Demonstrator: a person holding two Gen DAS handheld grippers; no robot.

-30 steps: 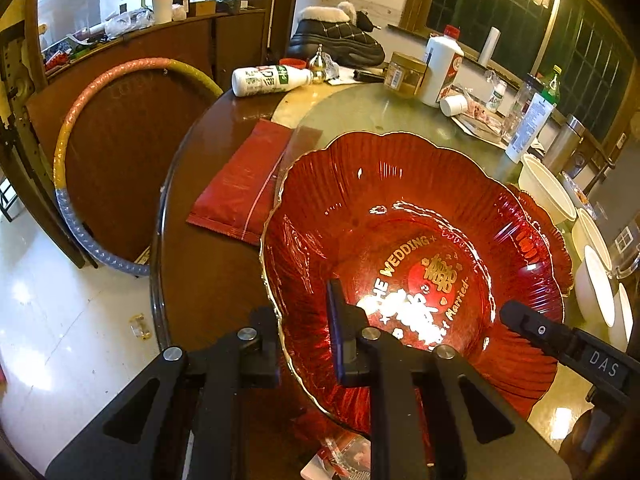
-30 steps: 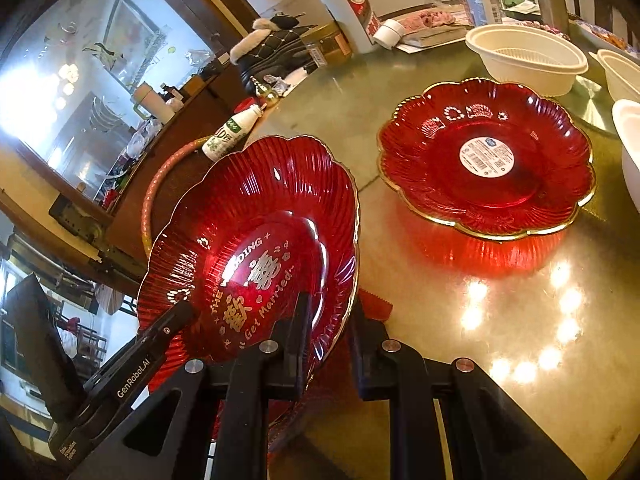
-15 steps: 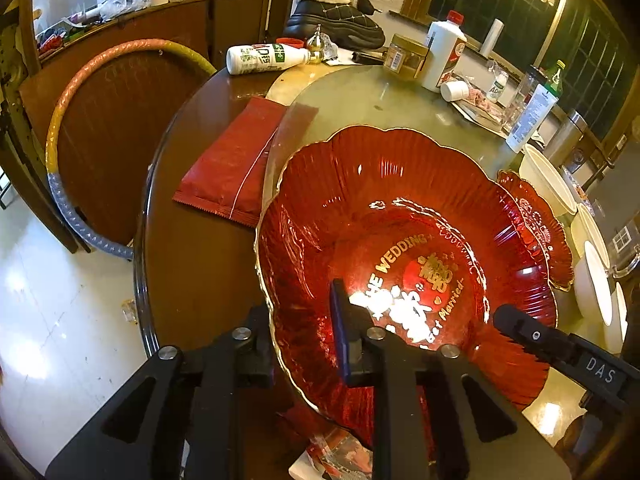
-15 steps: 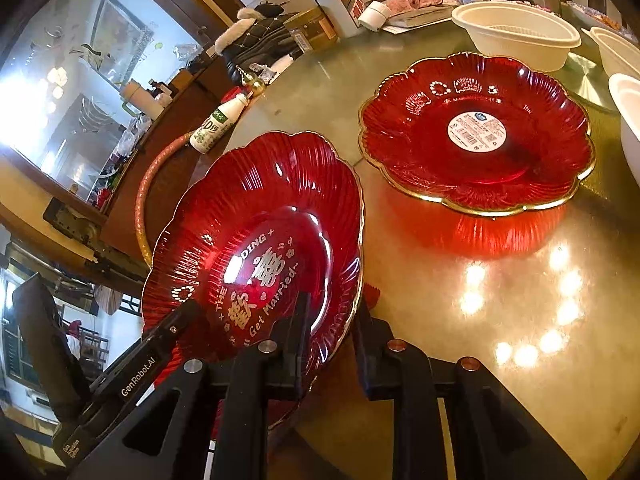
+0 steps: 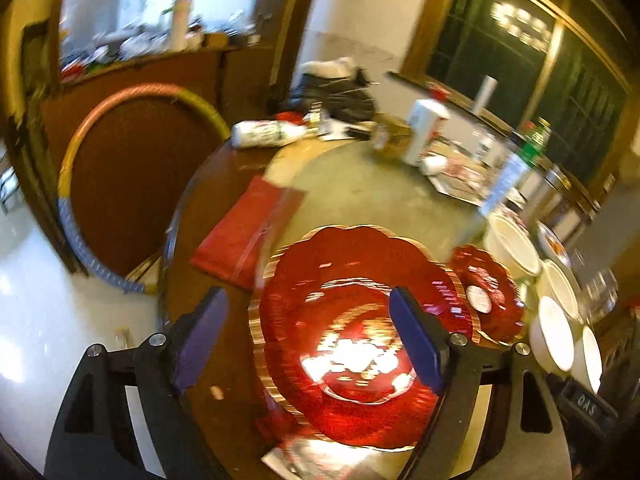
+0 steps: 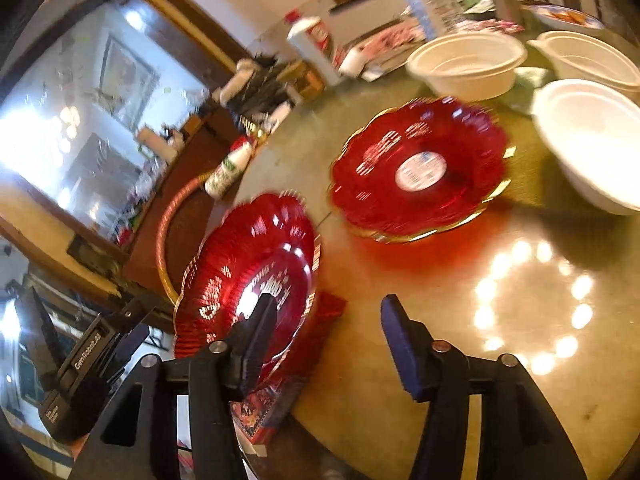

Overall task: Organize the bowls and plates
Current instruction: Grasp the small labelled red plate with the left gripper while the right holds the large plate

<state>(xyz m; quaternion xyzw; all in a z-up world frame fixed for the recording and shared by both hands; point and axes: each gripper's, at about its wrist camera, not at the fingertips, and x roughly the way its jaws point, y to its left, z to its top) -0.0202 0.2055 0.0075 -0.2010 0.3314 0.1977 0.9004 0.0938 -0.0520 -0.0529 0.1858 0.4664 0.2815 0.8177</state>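
A red scalloped plate with a gold rim and gold lettering lies at the near edge of the round table, blurred by motion. My left gripper hovers above it. Its jaws are opening wide and the pads touch nothing. My right gripper is also opening. The plate's rim lies between its jaws, free of the pads. A second red plate with a white sticker sits further in on the table. Several white bowls stand beyond and beside it.
A red packet lies on the brown table edge, and another packet sticks out under the near plate. Bottles, a box and clutter crowd the far side. A hoop leans by the table.
Both grippers were shut on the lettered plate's rim. Now both sets of jaws have spread and let it go. The left gripper has risen, and the right has shifted sideways.
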